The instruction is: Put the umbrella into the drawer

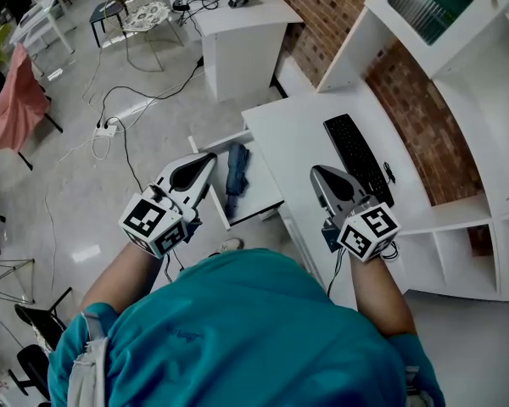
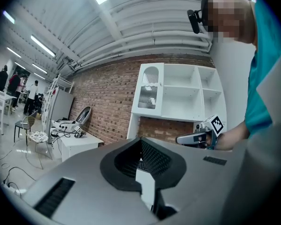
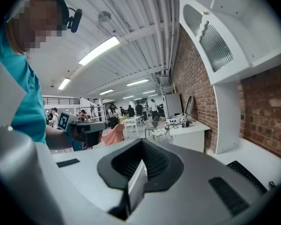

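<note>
Folded dark blue umbrella (image 1: 236, 175) lies inside the open drawer (image 1: 263, 203), frame centre, pulled out past the white desk (image 1: 297, 134) edge. Left gripper (image 1: 209, 159) has its jaws closed and empty, just left of the drawer. Right gripper (image 1: 318, 176) is also closed and empty, over the desk near the keyboard (image 1: 356, 155). Only print: square markers on the cubes (image 1: 155, 221). Open floor (image 1: 85, 193) at left, with cables.

Left gripper (image 1: 209, 158) is pointing level, jaws closed on nothing. Right gripper (image 1: 316, 173) is dipping slightly, jaws together, also empty.
</note>
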Motion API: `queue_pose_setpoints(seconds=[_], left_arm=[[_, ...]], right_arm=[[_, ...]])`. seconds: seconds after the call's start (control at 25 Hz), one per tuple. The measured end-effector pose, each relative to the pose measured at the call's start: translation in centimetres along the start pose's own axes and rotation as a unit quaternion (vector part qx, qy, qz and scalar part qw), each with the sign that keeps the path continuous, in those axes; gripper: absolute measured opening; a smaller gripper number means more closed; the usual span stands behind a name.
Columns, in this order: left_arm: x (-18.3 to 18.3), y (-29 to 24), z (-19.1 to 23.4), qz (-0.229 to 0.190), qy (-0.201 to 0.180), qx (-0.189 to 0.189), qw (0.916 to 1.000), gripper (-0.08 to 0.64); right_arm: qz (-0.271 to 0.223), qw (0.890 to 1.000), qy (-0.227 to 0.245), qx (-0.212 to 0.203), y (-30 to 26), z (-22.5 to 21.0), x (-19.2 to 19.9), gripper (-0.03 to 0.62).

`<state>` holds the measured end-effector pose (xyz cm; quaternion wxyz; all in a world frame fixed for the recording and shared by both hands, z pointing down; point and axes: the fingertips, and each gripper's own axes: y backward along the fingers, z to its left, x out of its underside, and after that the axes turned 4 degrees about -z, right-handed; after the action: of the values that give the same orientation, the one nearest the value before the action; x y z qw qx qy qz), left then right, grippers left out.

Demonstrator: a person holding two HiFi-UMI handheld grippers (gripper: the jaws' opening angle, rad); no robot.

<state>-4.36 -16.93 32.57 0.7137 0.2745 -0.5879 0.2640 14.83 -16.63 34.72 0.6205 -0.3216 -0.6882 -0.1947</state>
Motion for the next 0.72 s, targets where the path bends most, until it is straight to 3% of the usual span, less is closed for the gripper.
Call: queue_pose_setpoints(seconds=[0.72], left_arm=[[0.12,-0.21,-0.22,0.000,-0.002,-0.004,1.0000,0.015]], right_arm=[[-0.001,1.000,0.021,-0.003,0.36,-0.23,-0.09,0.021]])
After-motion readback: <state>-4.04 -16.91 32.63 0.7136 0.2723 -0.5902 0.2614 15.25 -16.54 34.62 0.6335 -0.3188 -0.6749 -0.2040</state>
